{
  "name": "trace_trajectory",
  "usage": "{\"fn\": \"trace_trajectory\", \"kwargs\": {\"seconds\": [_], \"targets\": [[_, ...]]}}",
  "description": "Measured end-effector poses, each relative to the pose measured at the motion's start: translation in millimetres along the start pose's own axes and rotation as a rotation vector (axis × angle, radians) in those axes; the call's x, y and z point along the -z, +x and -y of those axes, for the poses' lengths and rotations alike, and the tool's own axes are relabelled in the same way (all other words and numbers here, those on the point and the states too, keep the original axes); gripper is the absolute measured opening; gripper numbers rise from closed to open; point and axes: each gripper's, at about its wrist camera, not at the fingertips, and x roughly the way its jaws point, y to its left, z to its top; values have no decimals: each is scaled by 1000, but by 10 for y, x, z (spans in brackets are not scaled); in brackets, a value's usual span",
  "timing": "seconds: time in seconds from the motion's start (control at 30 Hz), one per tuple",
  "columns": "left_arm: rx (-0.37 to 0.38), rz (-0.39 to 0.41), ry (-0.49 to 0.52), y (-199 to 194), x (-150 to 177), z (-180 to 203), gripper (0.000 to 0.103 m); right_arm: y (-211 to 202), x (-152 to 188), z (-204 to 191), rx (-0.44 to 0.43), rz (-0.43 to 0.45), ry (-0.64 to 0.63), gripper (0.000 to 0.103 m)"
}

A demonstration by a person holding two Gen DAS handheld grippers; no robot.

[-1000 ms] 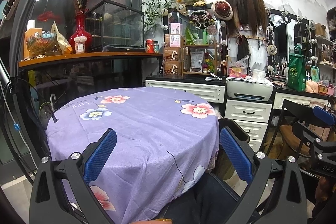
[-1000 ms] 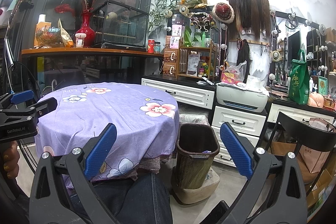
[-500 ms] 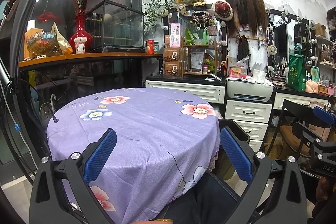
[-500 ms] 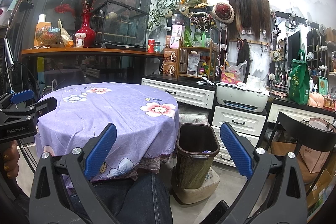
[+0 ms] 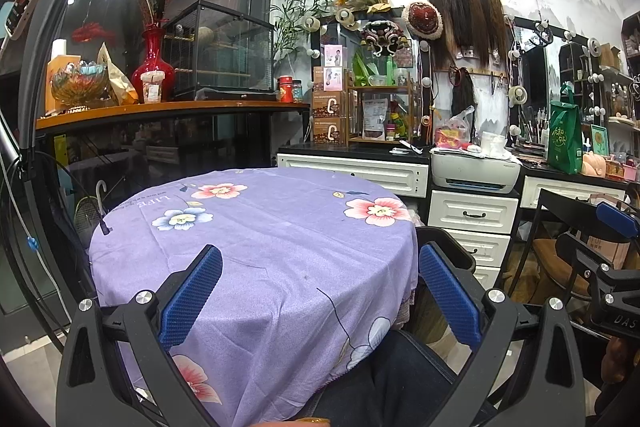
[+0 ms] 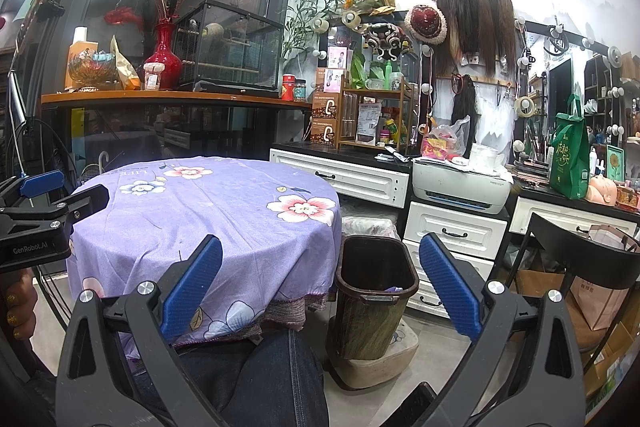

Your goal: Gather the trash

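A round table under a purple floral cloth [image 5: 256,251] [image 6: 208,203] fills the middle of both views; I see no trash on it. A dark brown waste bin [image 6: 372,303] stands on a pale base right of the table, with a purple scrap inside near its rim. My left gripper [image 5: 320,291] hovers open over the table's near edge, nothing between its blue pads. My right gripper [image 6: 320,287] is open too, held low between table and bin. Each gripper shows at the edge of the other's view: the left gripper [image 6: 44,211] and the right gripper [image 5: 608,267].
A person's knee in dark jeans [image 6: 272,375] is under the table edge. White drawers [image 6: 452,231] with a printer [image 6: 460,183] line the back wall. A black chair [image 6: 580,267] and paper bags stand at the right. A counter with a red vase [image 6: 162,55] is behind the table.
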Motion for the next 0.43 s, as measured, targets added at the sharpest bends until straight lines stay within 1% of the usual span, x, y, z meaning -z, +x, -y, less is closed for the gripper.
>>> {"fn": "trace_trajectory", "kwargs": {"seconds": [0.43], "targets": [[6, 3, -4, -4, -22, 3, 98, -9, 26, 3, -3, -1, 0, 97]]}}
